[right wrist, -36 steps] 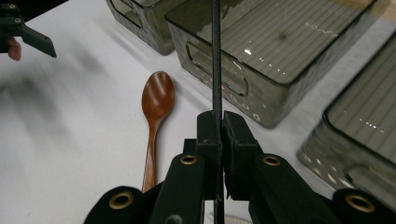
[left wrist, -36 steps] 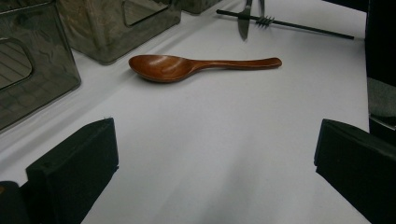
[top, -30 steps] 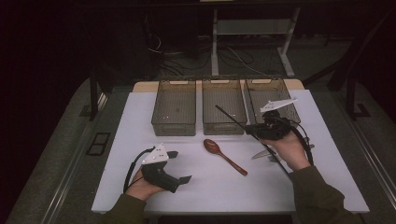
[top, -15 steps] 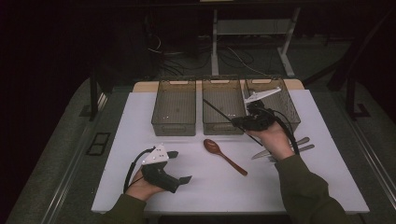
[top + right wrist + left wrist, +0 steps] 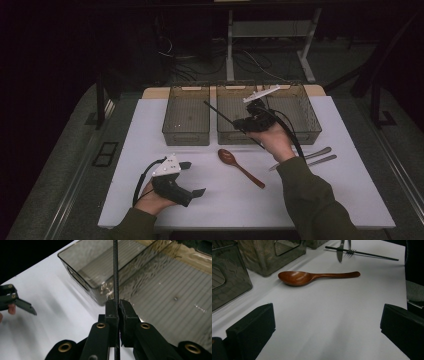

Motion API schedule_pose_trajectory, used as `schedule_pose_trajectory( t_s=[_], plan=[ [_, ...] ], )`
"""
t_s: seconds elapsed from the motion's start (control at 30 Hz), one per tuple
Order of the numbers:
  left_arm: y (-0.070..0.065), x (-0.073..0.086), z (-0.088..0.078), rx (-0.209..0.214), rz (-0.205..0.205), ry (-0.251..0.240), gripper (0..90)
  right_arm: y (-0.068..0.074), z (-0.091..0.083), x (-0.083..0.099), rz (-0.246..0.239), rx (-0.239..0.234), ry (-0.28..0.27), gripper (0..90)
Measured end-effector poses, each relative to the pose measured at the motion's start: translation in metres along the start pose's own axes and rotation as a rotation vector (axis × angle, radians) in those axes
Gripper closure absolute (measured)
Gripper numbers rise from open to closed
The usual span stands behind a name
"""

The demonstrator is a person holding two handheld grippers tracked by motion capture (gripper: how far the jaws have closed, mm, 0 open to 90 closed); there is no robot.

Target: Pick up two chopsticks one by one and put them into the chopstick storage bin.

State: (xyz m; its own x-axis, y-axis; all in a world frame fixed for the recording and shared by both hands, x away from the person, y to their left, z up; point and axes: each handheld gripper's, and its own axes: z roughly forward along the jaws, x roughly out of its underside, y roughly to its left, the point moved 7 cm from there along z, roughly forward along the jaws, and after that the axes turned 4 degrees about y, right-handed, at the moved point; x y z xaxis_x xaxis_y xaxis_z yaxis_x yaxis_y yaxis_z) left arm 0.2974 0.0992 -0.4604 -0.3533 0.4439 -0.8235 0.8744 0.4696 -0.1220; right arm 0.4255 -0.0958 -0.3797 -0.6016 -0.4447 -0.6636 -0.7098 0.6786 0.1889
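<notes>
The right gripper (image 5: 244, 124), jaws clamped on the black chopstick (image 5: 115, 270), holds it slanted above the middle bin (image 5: 226, 136).

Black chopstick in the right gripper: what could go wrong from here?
1. The right gripper pinches the thin black chopstick partway along, so it may pivot or slip.
2. Its long free end may catch the middle bin wall when lowered.
3. The wooden spoon lies near the person's sleeve and could get nudged.

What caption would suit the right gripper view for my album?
Closed tongs pinch a thin black stick above a smoky clear bin on a white table.
</notes>
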Motion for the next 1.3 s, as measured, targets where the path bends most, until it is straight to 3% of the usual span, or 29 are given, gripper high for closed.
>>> schedule_pose_trajectory(
  t_s=[0.17, 0.87, 1.3],
  plan=[
    [0.000, -0.001, 0.000, 0.001, -0.004, -0.008, 0.0, 0.007, 0.015, -0.013, 0.003, -0.001, 0.013, 86.1],
    [-0.002, -0.001, -0.001, 0.012, 0.013, -0.008, 0.0, 0.013, 0.080, -0.060, 0.032, 0.033, 0.073, 86.0],
    [-0.002, -0.001, 0.000, 0.021, 0.011, -0.011, 0.0, 0.014, 0.117, -0.076, 0.075, 0.059, 0.115, 86.0]
  ],
)
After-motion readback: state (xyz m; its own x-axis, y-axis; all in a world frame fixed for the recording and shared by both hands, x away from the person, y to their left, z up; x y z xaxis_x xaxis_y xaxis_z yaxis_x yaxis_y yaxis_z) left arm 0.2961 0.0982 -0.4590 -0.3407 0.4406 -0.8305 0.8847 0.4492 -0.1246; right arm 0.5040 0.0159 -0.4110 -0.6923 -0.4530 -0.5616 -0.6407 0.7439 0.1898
